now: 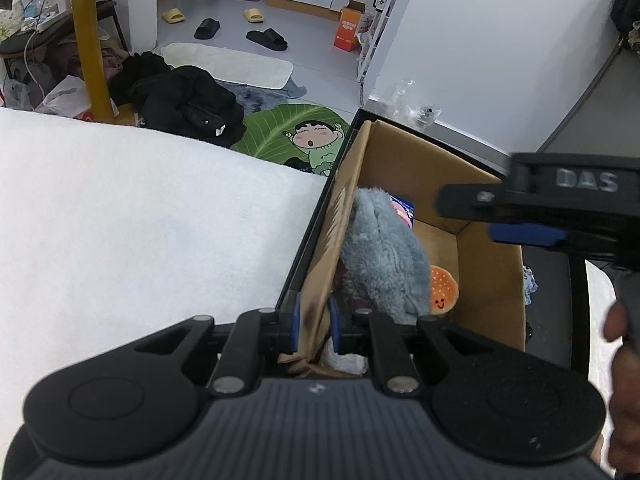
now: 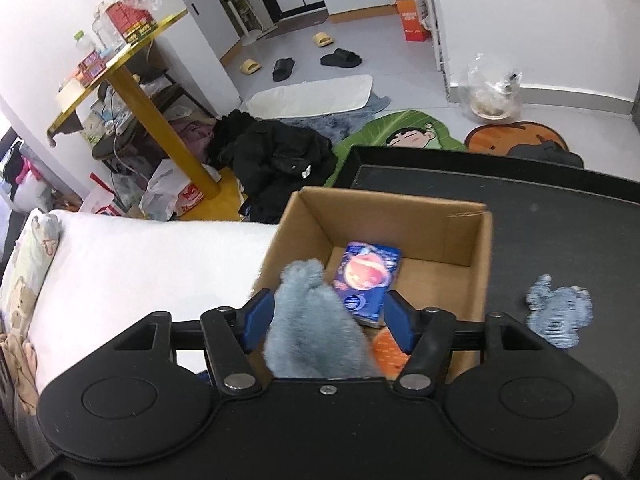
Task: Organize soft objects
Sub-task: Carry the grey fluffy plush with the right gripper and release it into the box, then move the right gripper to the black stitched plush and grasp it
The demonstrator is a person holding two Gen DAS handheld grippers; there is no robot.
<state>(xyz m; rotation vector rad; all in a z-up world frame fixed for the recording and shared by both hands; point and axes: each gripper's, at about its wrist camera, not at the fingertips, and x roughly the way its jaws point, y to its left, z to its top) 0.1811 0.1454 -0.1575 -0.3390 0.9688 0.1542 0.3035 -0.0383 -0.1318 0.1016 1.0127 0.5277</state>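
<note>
One fluffy grey-blue plush (image 2: 316, 332), possibly crumpled, boxed

The white raised letters "DAS" stand on the black body of the right gripper (image 1: 524, 236), seen from the left wrist view at the right edge, above the cardboard box (image 1: 490, 280); the orange carton (image 1: 349, 28) on the floor by the far wall carries white characters too small to read, and the same holds in the right wrist view; the blue packet (image 2: 366, 280) inside the box bears a round emblem near its lower end, its lettering illegible; the red boxes (image 2: 130, 20) on the yellow table (image 2: 132, 50) show print that cannot be made out; a white bag (image 2: 182, 196) at the table's foot has red marks, unreadable.
</note>
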